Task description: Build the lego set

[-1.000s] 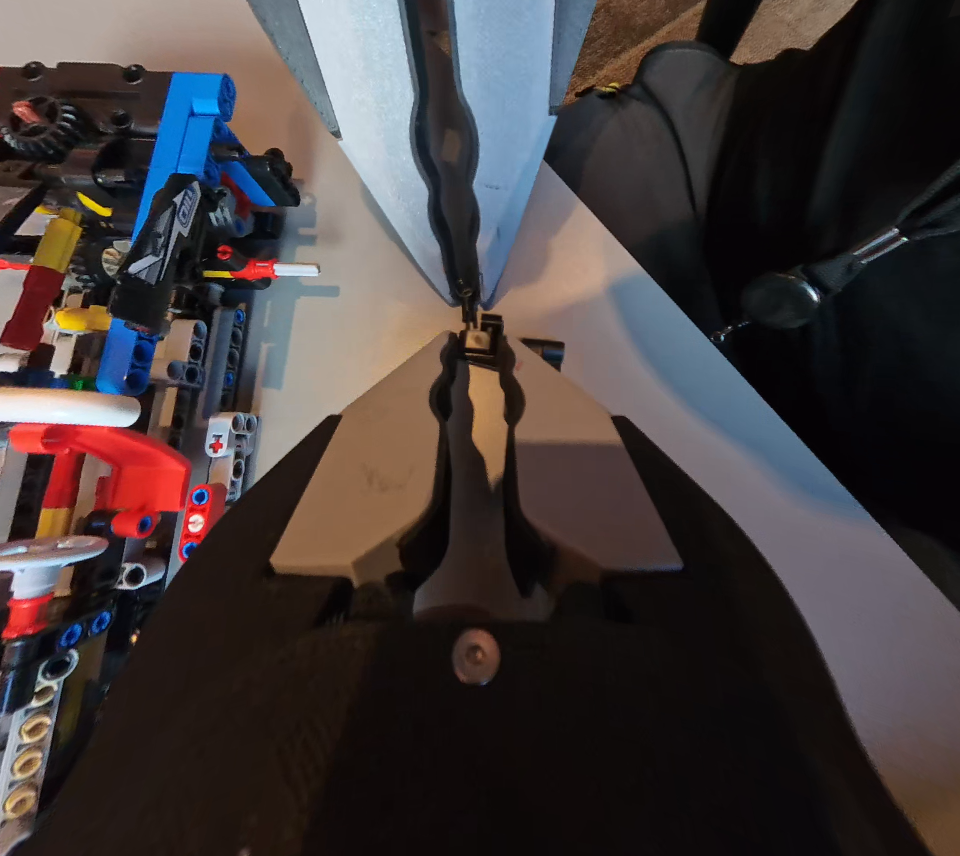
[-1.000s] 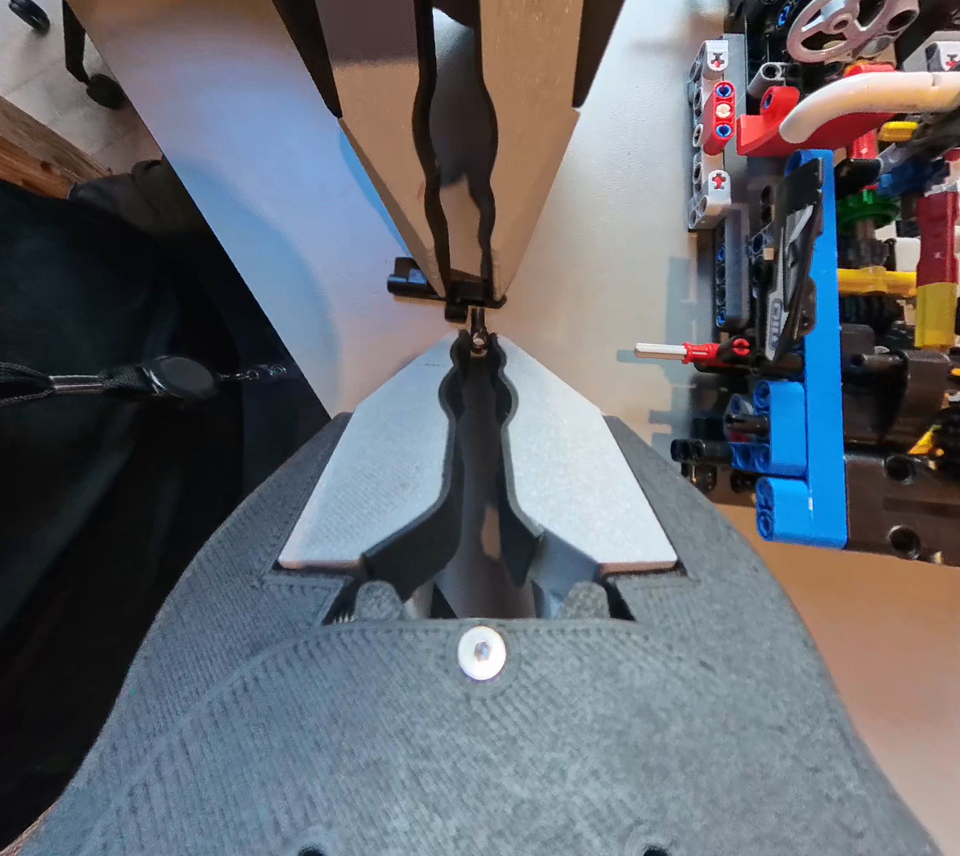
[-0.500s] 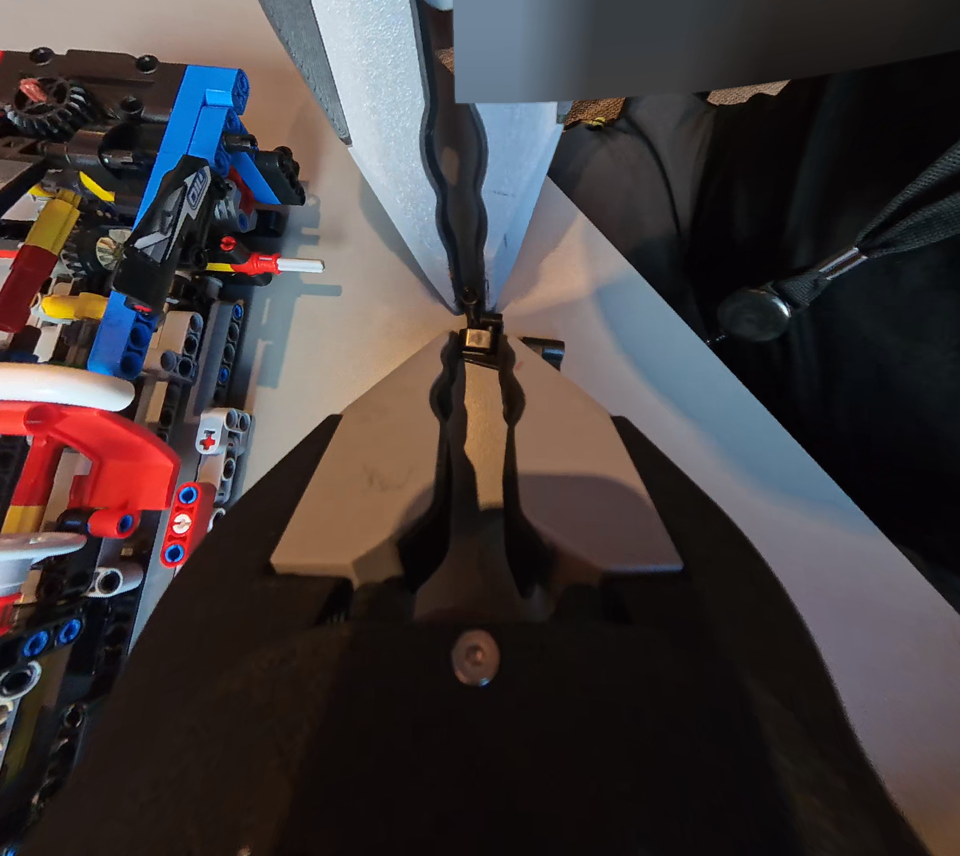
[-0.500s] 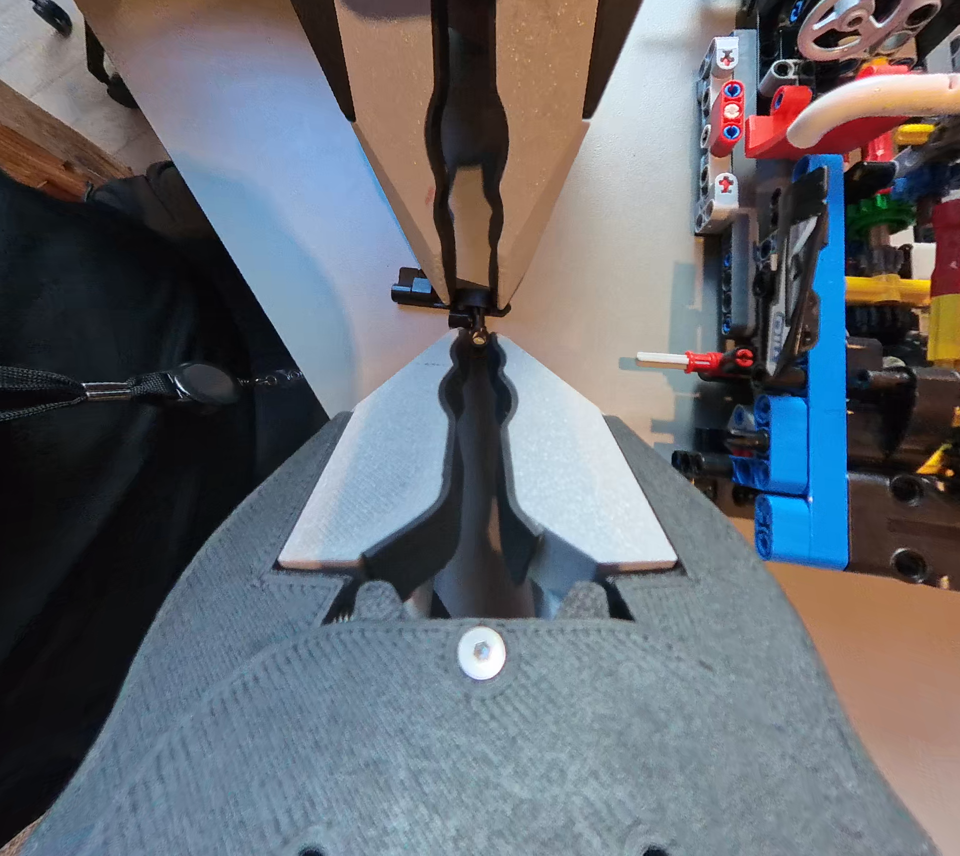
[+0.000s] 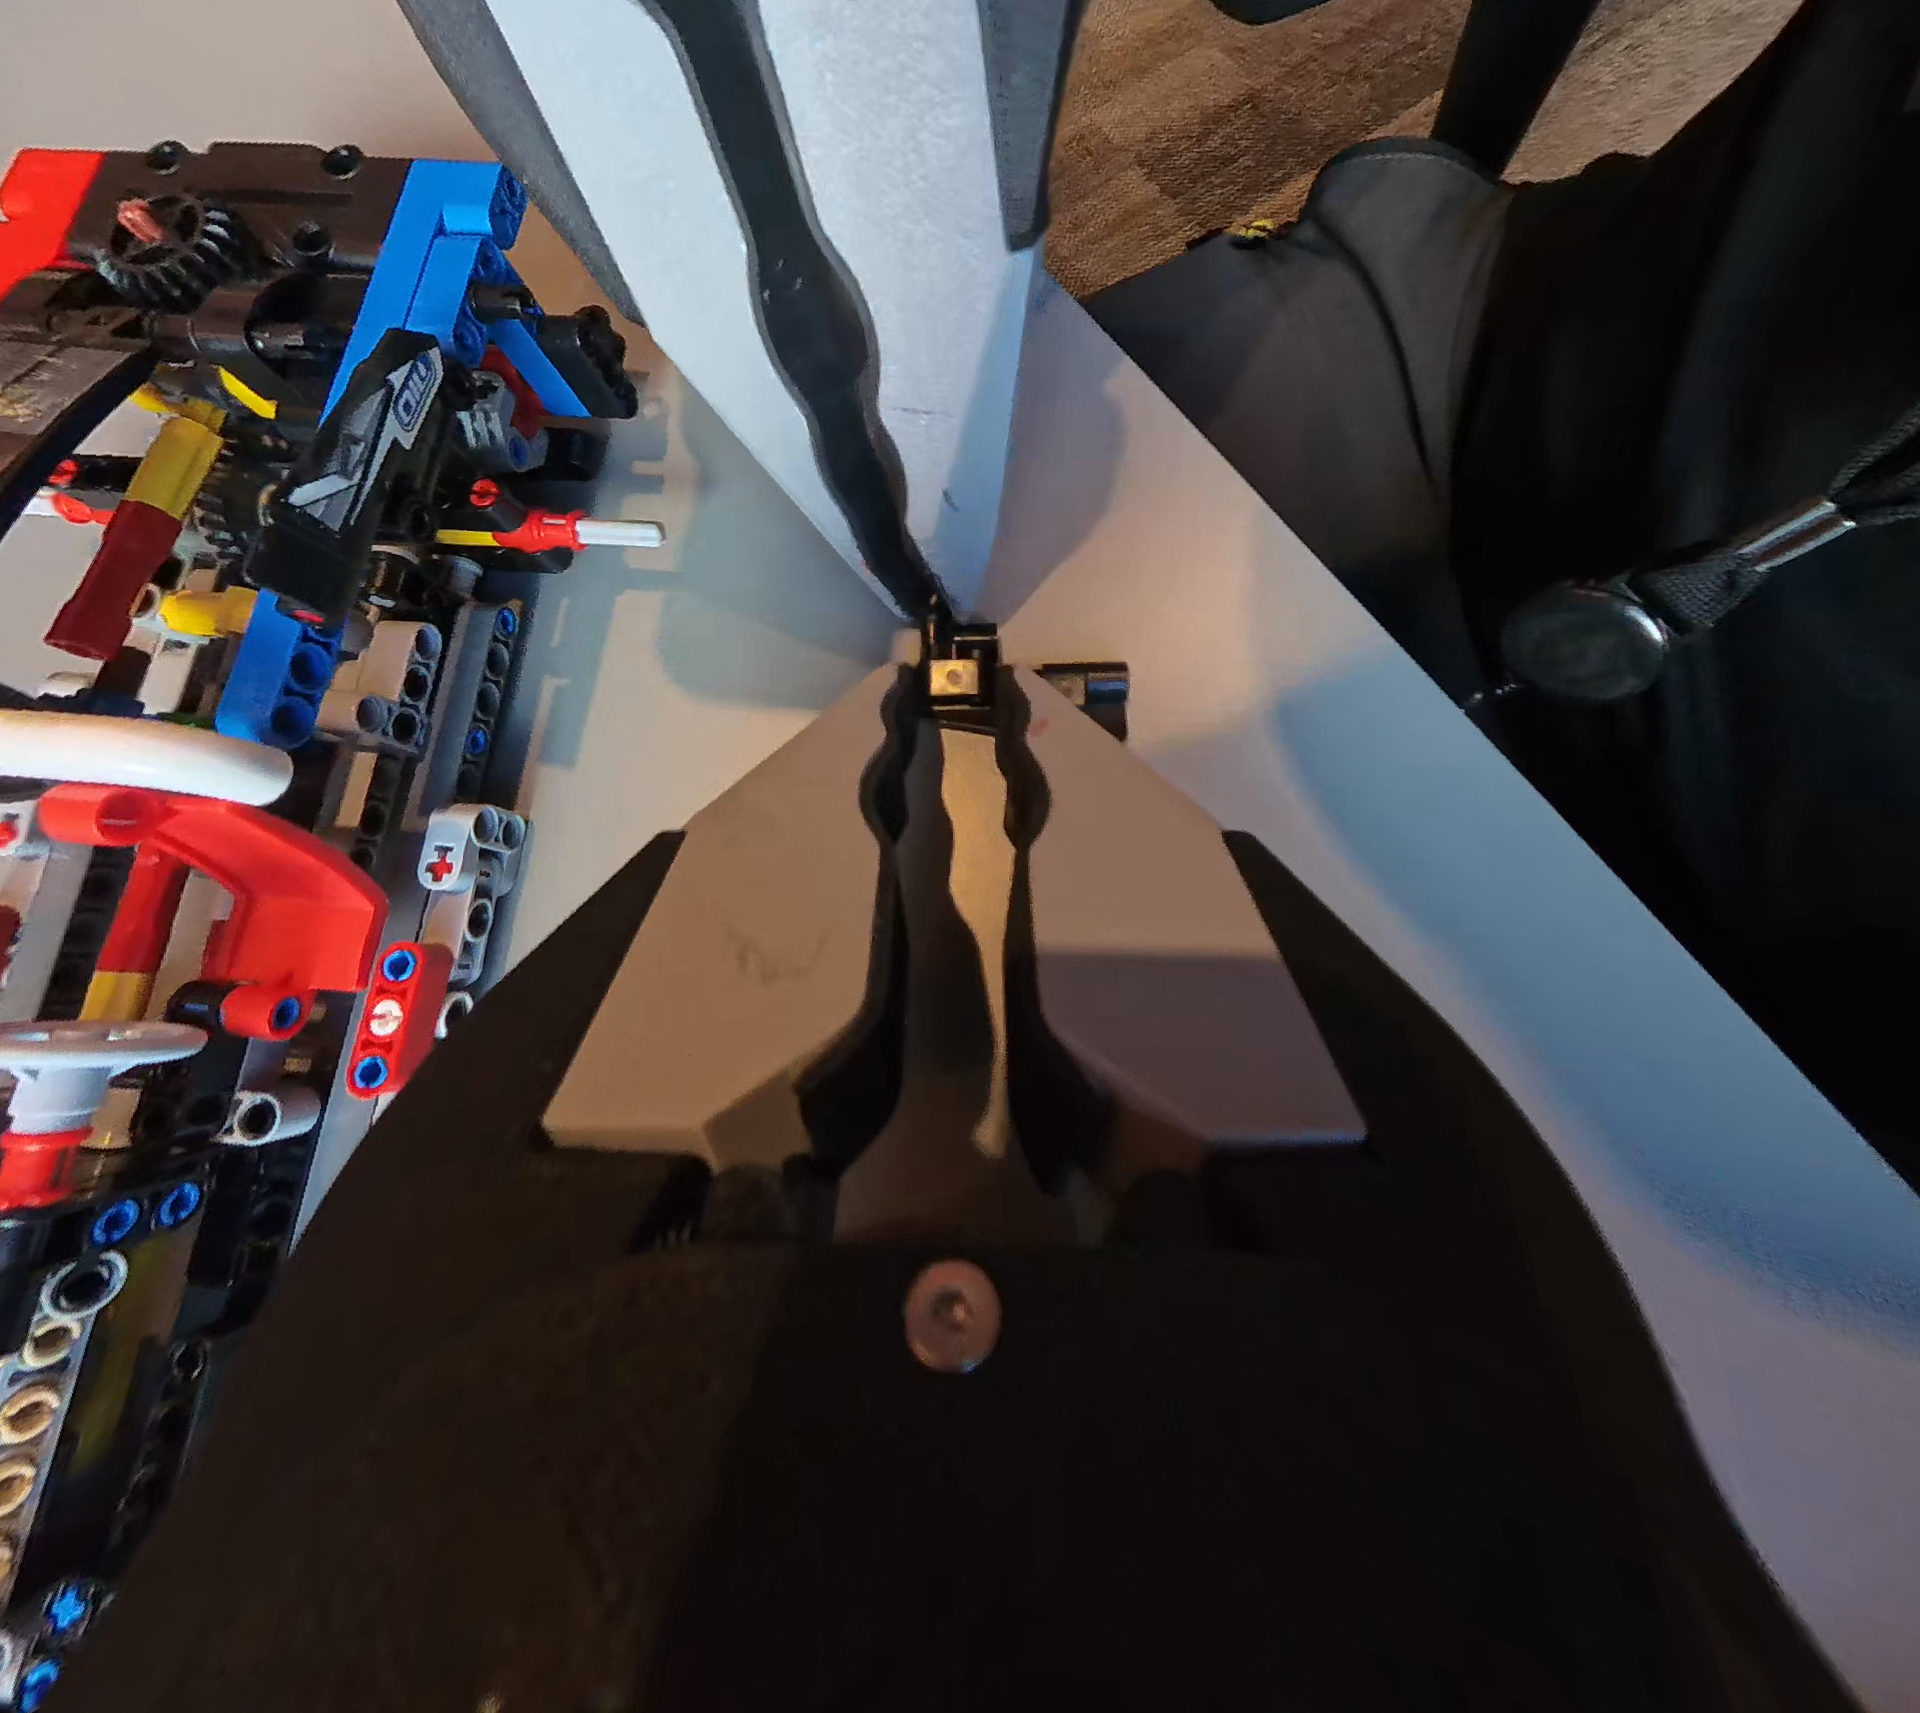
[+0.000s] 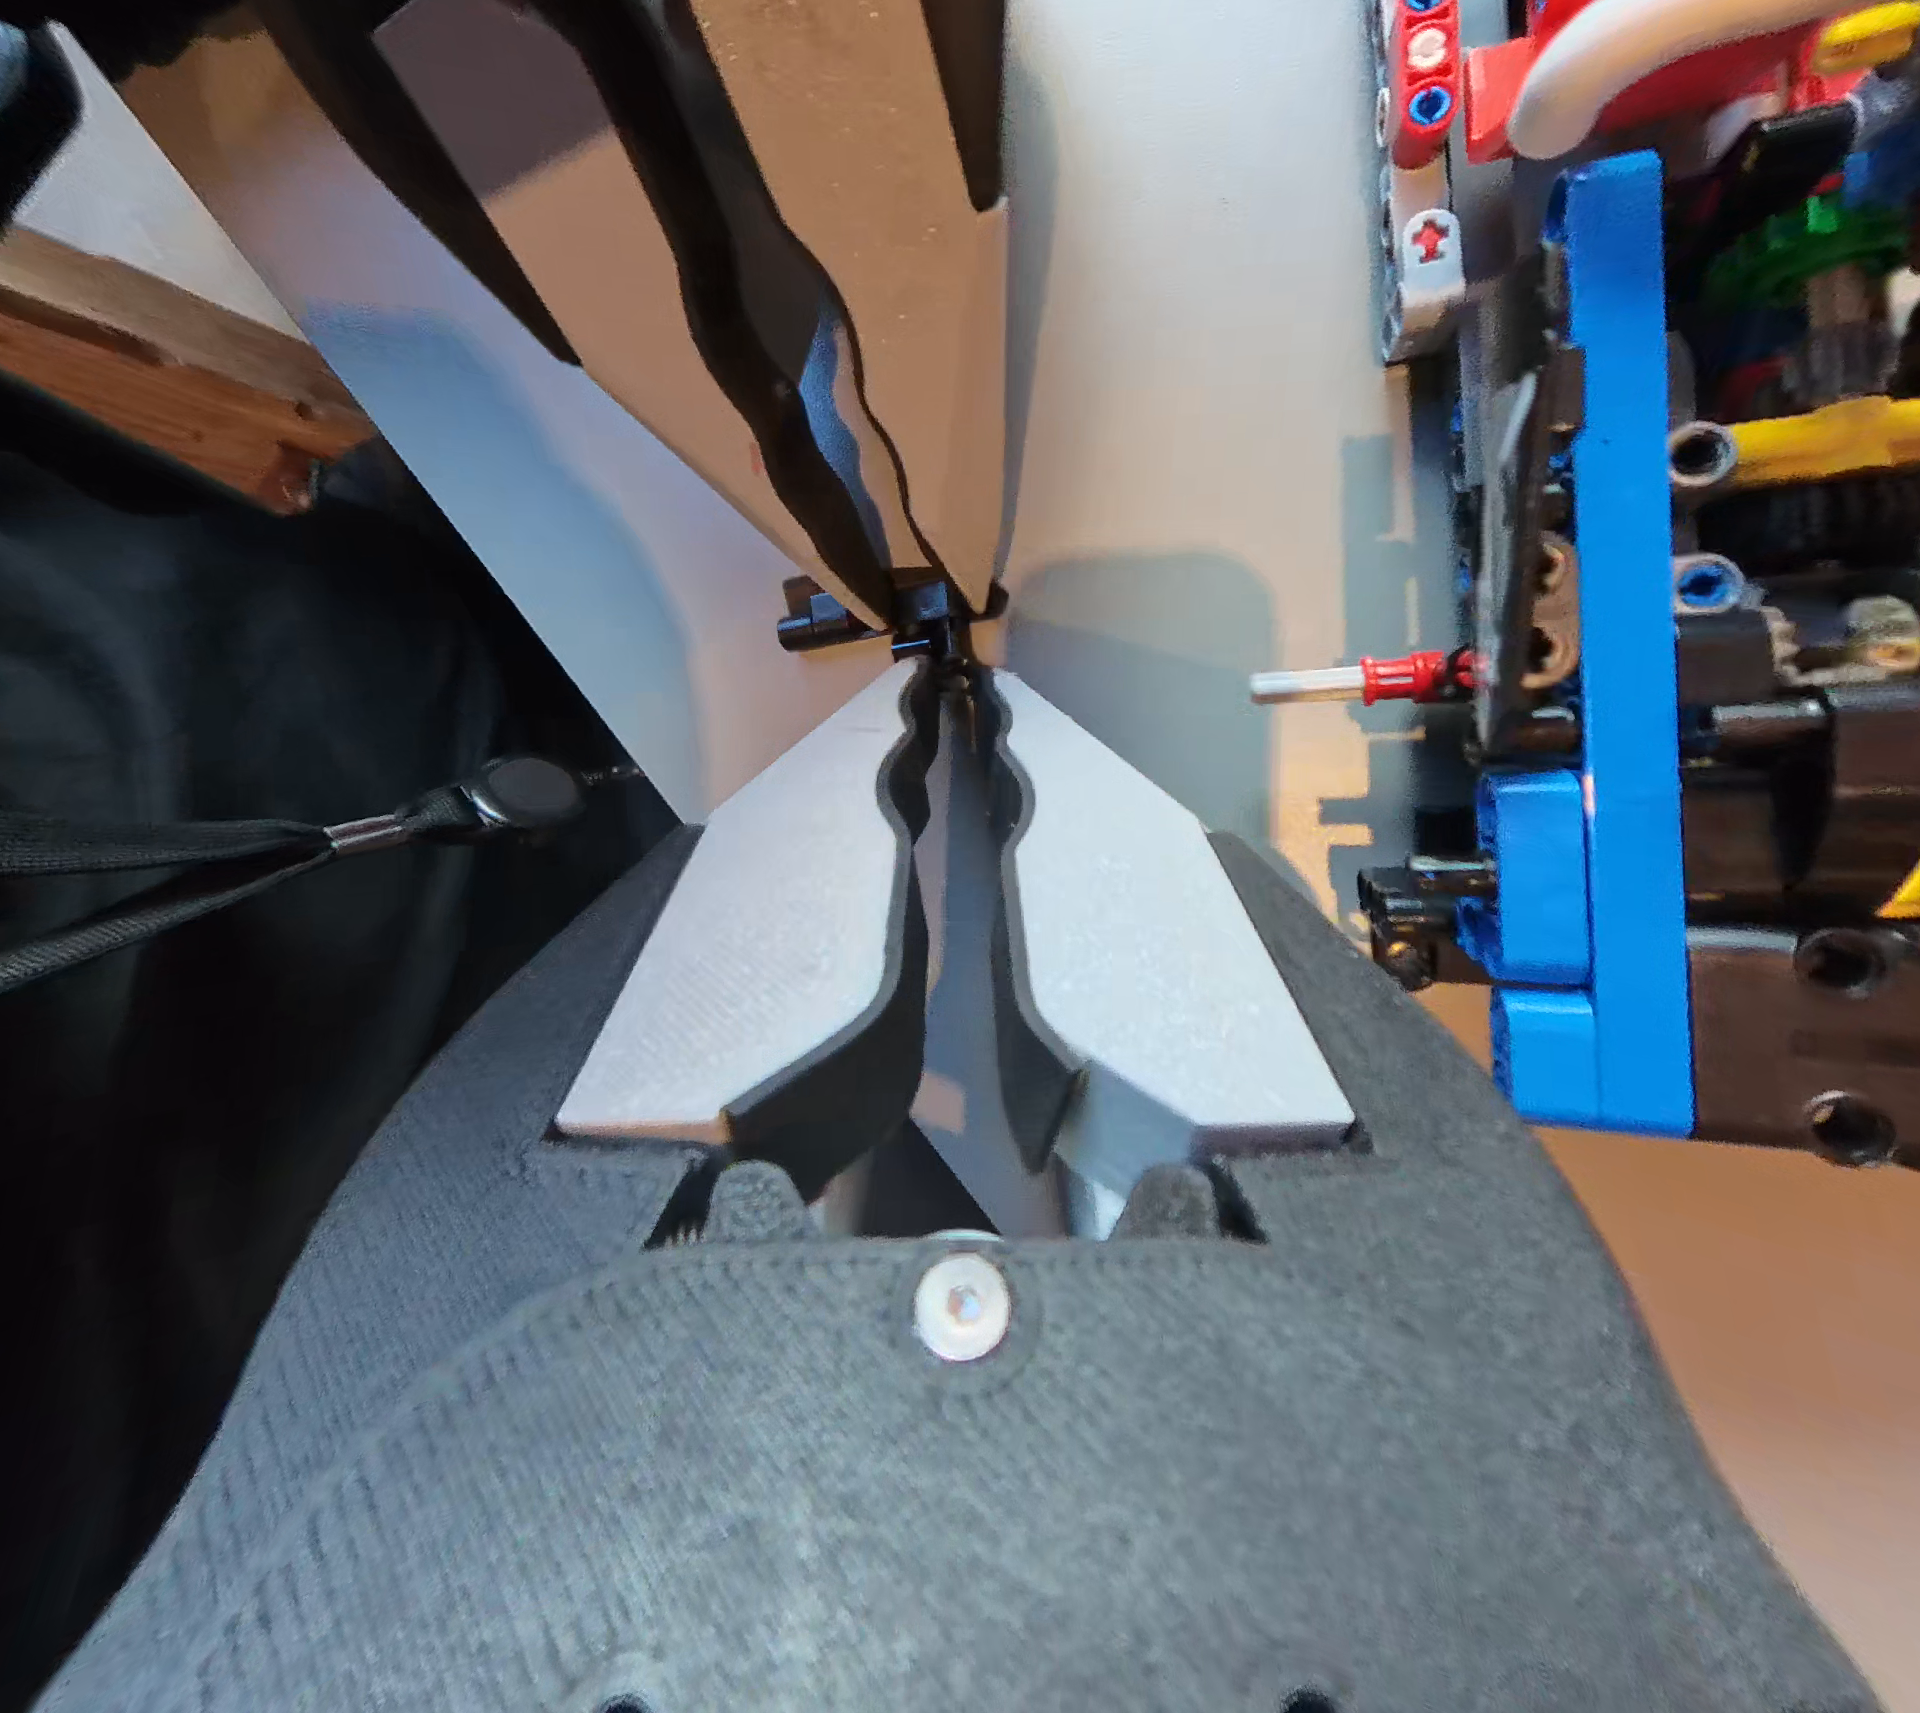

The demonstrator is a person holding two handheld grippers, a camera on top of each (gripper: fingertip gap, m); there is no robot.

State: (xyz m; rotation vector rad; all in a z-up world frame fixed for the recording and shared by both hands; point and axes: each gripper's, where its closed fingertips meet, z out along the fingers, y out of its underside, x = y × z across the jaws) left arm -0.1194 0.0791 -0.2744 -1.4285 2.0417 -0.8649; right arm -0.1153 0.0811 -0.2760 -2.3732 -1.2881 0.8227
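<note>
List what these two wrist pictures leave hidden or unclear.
- Left wrist view: small black lego connector, mostly covered by the closed left tongs.
- Right wrist view: tiny black pin in the right tongs, too small.
- Both views: multicoloured lego vehicle model, cut by frame edges.

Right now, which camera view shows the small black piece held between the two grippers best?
The left wrist view: the small black piece faces the camera squarely, its pale square face visible at the left gripper tips. In the right wrist view the piece shows only as a dark shape pinched at the left gripper's tips, meeting the right gripper.
</note>
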